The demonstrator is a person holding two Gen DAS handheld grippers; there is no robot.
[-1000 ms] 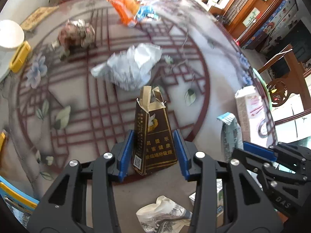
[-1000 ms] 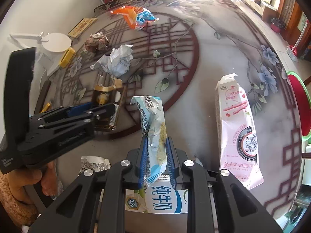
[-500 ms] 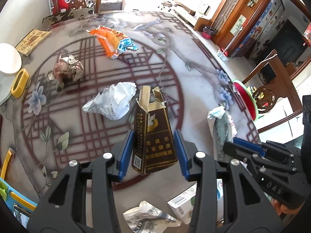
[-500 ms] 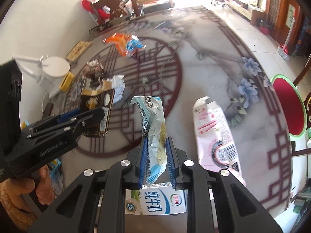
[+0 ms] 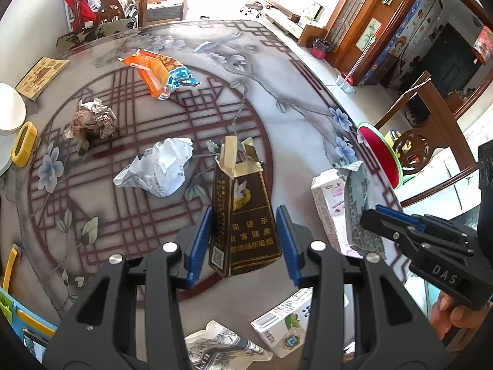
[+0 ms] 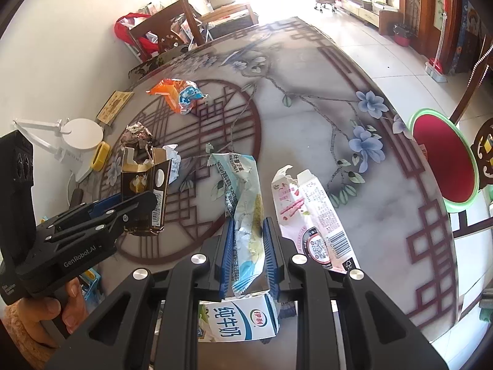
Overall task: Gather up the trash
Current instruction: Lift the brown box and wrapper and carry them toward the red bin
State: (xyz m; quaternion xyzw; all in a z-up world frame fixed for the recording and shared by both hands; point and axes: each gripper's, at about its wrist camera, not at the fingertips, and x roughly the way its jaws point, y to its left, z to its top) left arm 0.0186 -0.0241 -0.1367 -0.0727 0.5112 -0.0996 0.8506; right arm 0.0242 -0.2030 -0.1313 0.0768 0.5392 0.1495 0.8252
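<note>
Sitting between jaws: carton point(image 5: 243, 215), seemingly gripped.

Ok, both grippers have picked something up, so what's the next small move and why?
Probably carry both away to a bin, none of which shows here: the left gripper is shut on the brown cigarette box, the right gripper on the pale snack wrapper, both clear of the table.

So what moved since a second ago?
Both claws lifted up, away from the table, carrying their trash along: the left claw with the brown box, the right claw with the wrapper. Both grips stayed shut. The trash on the table did not move.
</note>
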